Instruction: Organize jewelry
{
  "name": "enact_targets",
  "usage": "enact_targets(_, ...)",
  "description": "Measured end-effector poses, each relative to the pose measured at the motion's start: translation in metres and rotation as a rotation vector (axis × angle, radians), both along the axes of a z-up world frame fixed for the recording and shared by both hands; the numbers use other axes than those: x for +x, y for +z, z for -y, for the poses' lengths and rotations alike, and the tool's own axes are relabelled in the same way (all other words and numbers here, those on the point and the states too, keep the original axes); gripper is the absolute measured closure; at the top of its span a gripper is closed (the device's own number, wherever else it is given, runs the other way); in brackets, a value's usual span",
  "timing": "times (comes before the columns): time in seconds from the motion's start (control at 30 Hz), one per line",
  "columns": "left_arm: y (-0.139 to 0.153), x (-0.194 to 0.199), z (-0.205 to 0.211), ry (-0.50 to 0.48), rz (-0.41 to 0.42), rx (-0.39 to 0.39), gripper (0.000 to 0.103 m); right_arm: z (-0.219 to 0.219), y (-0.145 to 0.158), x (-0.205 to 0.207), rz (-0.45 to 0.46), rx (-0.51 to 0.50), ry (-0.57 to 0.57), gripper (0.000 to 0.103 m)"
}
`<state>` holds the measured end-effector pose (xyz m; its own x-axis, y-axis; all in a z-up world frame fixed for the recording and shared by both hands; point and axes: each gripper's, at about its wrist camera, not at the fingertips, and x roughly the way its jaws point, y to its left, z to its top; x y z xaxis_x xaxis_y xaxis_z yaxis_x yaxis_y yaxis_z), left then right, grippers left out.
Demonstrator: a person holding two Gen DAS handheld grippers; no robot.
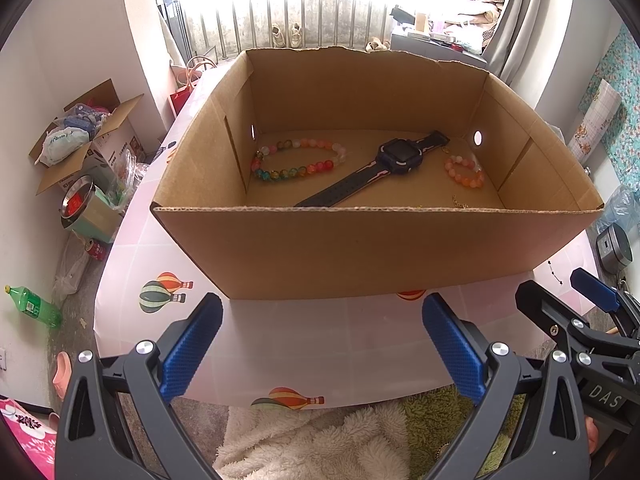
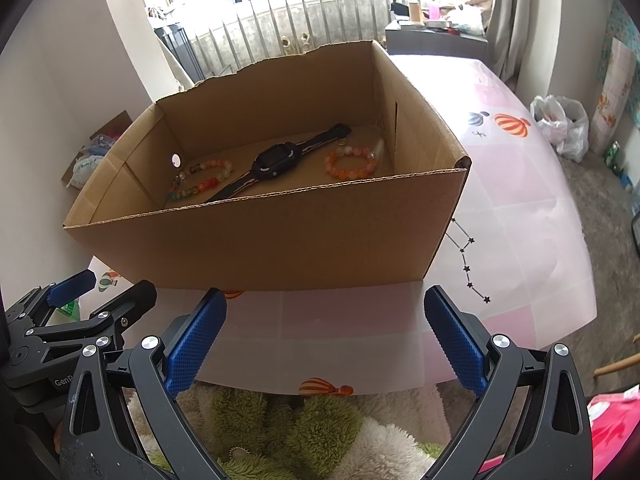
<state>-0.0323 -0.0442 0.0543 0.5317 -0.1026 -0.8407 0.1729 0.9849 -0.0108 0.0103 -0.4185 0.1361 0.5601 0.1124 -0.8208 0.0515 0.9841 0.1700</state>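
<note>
"DAS" on right tongs (image 1: 576, 312), seemingly "GenP" on left tongs (image 2: 100, 296)

The left gripper (image 1: 322, 344) is showing black plastic arms with triangular cut-outs, silver round screw heads at the pivots, and blue pads (image 1: 191, 354) with a fine dotted texture. The right gripper (image 2: 326, 338) is wearing the same black frame, silver screws and blue textured pads (image 2: 456, 344). White letters reading "DAS" are showing on the right gripper's body in the left view.

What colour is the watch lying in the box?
The watch is dark navy or black with pinkish strap trim, clearest in the left wrist view.
</note>
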Motion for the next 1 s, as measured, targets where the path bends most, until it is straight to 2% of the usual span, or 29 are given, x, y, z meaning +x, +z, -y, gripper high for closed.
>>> enact_targets(1.0,0.0004,0.0002,0.0012,0.0,0.0,0.001,0.006,0.002,-0.0013,0.0003,-0.005,0.011,0.004,0.008)
